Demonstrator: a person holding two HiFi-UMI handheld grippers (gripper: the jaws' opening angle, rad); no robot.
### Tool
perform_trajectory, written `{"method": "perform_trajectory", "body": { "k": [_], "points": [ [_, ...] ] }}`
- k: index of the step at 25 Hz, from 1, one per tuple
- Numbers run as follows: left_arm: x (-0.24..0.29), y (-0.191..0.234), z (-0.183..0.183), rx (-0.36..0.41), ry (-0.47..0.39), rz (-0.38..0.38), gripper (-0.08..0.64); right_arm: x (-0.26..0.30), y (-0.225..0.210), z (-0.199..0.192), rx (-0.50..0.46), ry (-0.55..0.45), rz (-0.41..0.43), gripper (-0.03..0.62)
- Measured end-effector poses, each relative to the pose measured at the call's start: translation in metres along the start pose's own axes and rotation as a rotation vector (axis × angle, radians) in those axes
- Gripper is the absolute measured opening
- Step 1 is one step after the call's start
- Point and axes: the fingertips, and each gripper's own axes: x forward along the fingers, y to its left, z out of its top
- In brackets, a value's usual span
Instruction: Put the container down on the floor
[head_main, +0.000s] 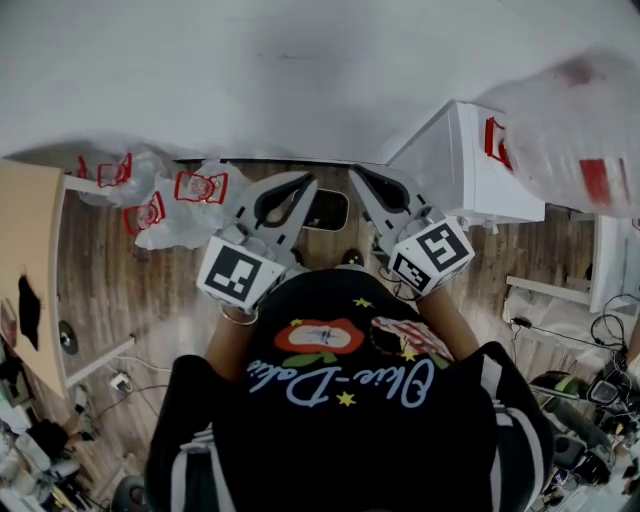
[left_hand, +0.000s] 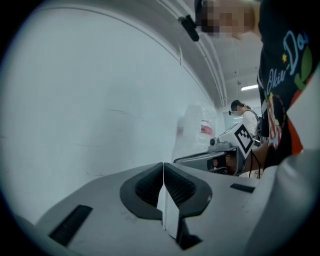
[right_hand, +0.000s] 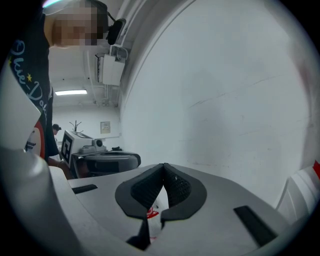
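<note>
Showing wooden floor (head_main: 100, 290) overhead, left hand-held gripper (left_hand: 163, 166) closed, facing wall (left_hand: 100, 100)

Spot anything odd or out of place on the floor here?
Crumpled plastic bags with red print lie heaped on the wood floor by the wall, and loose cables sprawl at the right. Nothing looks spilled or broken.
</note>
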Motion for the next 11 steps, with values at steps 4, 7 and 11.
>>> {"method": "perform_trajectory", "body": {
  "k": [4, 7, 11],
  "points": [
    [0.0029, 0.0027, 0.0004, -0.006, 0.000, 0.004, 0.005, 0.0022, 0.0004, 0.0013, -0.014, -0.002, 0.014, -0.002],
    [0.0053, 0.0059, -0.0008, -0.005, 0.002, 0.006, 0.005, 0.0043, -0.0026, 0.0015, -0.017, -0.002, 0.011, -0.002],
    [0.0085, 0.0095, -0.0025, -0.005, 0.003, 0.012, 0.005, 0.0066, -0.0066, 0.0020, -0.016, -0.005, 0.006, -0.002]
  ]
}}
